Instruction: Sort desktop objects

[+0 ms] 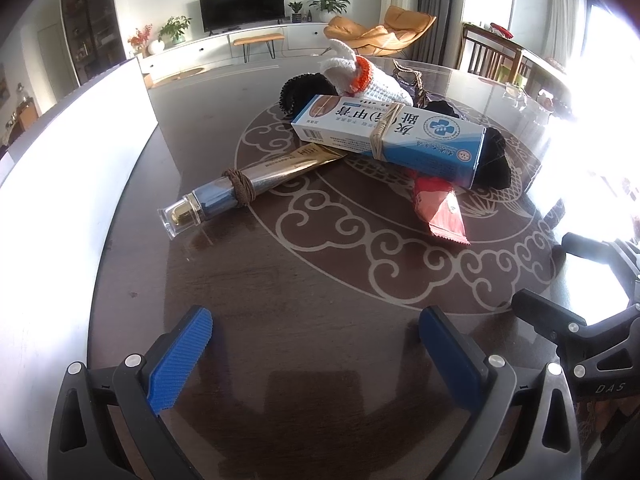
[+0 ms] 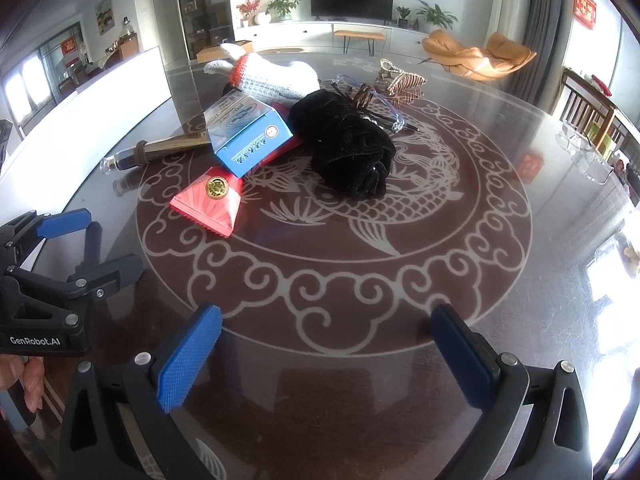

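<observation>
Red packet (image 1: 440, 210) half under box (image 1: 390, 136)

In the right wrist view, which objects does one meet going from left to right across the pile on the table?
Tube with clear cap → red packet → blue and white box → black cloth bundle → woven brown item.

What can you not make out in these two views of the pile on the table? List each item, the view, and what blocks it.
- Red packet: left view, its upper part lies under the blue box.
- Tube: right view, its flat end is behind the box.
- Glasses: right view, partly behind the black cloth.
- Table: left view, right side washed out by window glare.
- White bin: inside not visible in either view.
</observation>
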`<action>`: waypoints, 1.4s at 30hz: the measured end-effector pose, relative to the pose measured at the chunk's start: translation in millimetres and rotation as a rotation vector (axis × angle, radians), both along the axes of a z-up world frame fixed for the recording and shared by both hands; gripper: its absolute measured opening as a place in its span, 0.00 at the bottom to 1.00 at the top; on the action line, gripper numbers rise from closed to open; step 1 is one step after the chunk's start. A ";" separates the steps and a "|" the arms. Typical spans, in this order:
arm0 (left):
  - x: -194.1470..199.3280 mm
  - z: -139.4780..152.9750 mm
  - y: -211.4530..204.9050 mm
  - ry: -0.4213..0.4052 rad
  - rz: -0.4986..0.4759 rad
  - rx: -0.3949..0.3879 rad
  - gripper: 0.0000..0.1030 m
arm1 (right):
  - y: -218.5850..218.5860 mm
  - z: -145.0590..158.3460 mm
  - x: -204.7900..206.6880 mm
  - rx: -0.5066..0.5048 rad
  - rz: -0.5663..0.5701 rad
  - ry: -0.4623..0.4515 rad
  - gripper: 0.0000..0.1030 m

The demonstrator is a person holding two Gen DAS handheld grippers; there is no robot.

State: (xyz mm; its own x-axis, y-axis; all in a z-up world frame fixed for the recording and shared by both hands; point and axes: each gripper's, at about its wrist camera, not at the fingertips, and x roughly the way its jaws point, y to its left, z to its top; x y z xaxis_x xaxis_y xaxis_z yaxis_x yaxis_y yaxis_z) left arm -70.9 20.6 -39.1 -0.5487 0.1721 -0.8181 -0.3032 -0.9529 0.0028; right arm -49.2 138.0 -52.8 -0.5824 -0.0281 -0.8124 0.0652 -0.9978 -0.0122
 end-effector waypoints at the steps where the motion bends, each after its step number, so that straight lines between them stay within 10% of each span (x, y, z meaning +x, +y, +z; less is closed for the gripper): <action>1: -0.3 0.2 0.3 -0.001 -0.001 0.000 1.00 | 0.1 -0.1 -0.3 0.000 0.000 0.000 1.00; 33: -7.4 6.3 -3.0 -0.030 -0.021 0.038 1.00 | 0.1 -0.4 -0.2 0.000 -0.001 0.000 1.00; 37: -23.7 44.1 -8.1 0.106 -0.017 0.039 1.00 | 0.2 -0.5 -0.2 0.000 -0.001 0.000 1.00; 42: -77.4 30.1 19.5 -0.014 -0.155 -0.112 1.00 | 0.2 -0.5 -0.2 0.000 -0.001 0.000 1.00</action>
State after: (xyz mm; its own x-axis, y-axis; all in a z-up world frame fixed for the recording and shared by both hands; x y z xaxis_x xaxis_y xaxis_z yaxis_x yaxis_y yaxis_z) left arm -148.3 40.1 -9.1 -0.5110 0.1605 -0.8444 -0.4467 -0.8889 0.1014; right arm -49.4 138.2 -53.3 -0.5826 -0.0276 -0.8123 0.0644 -0.9978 -0.0123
